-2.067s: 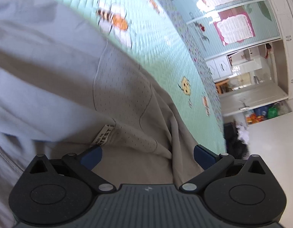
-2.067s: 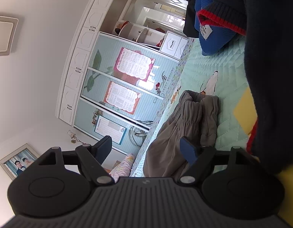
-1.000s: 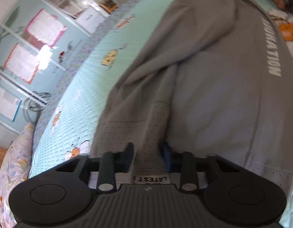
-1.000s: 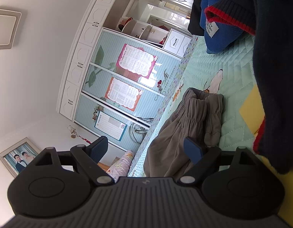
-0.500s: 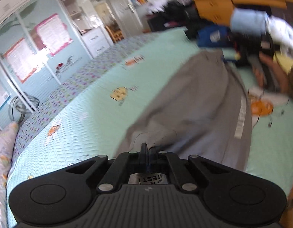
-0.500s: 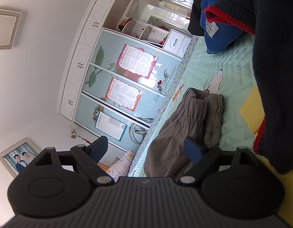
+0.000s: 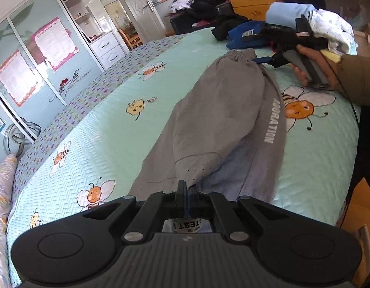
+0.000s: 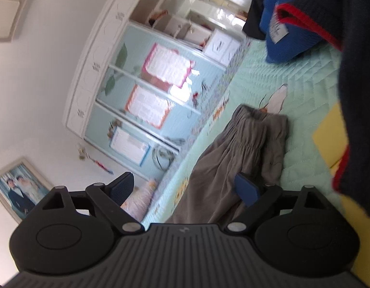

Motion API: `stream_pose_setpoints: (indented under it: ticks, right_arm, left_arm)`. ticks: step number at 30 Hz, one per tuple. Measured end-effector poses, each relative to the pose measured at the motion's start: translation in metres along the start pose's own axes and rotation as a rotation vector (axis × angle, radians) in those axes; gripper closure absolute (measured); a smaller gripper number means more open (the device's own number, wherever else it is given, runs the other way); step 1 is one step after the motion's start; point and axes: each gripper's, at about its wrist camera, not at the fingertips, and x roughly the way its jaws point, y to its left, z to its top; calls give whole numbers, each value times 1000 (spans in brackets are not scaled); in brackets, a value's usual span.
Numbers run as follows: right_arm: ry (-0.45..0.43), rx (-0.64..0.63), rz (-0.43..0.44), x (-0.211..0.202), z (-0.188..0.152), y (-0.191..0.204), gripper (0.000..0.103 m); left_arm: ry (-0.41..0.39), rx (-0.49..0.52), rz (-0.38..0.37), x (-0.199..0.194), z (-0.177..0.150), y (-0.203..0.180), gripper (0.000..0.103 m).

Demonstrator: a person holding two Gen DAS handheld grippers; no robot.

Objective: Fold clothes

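1. The grey trousers (image 7: 223,110) lie stretched along the mint-green bedspread (image 7: 108,129), elastic waistband at the far end, the leg hem at the near edge of the bed.
2. The left gripper (image 7: 185,200) has its jaws pressed tight together on the trousers' near hem, pinching a fold of the dotted mesh fabric and lifting it off the bedspread.
3. Just behind the closed fingers a white woven label (image 7: 187,225) shows; I can make out "TEST" and "THE" on it, upside down, the rest hidden.
4. Down the side of the trousers runs white block lettering (image 7: 272,121); "ORATION" reads clearly, the first letters less so.
5. The right gripper (image 8: 185,189) is wide apart and opening, with nothing between its blue pads; it sits by the waistband end, one pad right at the gathered elastic.
6. A hand (image 7: 314,67) holds that right gripper, just off the waistband.
7. Beyond the waistband lies a blue garment (image 7: 247,36) with a small white tag, too small to read.
8. On the wardrobe door (image 7: 40,76), across the bed from the trousers, a decal reads "SWEET WEDDING".
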Motion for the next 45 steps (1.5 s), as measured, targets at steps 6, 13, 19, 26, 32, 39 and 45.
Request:
stream_pose_setpoints:
  ticks: [6,13,19,26,32,39,45]
  right_arm:
    - [297,25,127,-17,-37,51,9]
    - [478,273,26,-11,-97,55,7]
    - [522,289,7,-5,-115,71,7]
    - [555,284,-20,6,-126,80,6]
    - [560,224,-46,9,-129,86,13]
    - [562,177,-47,7,-127,88,62]
    - [540,158,-22,11,-122,92,84]
  left_arm:
    - [-41,1,14,-6,5,-1,103]
    - [-67,-9,23,-17,5,-6,103]
    - [-79,0,20,-19,5,-10,103]
    - [-94,-17,14,-18,2,-13,103]
    - [-91,-28,7,-15,-1,-16,103]
    - [-82,-18,9,-11,-3,-19,103]
    - [-71,-11,4,-8,-5,-19,103]
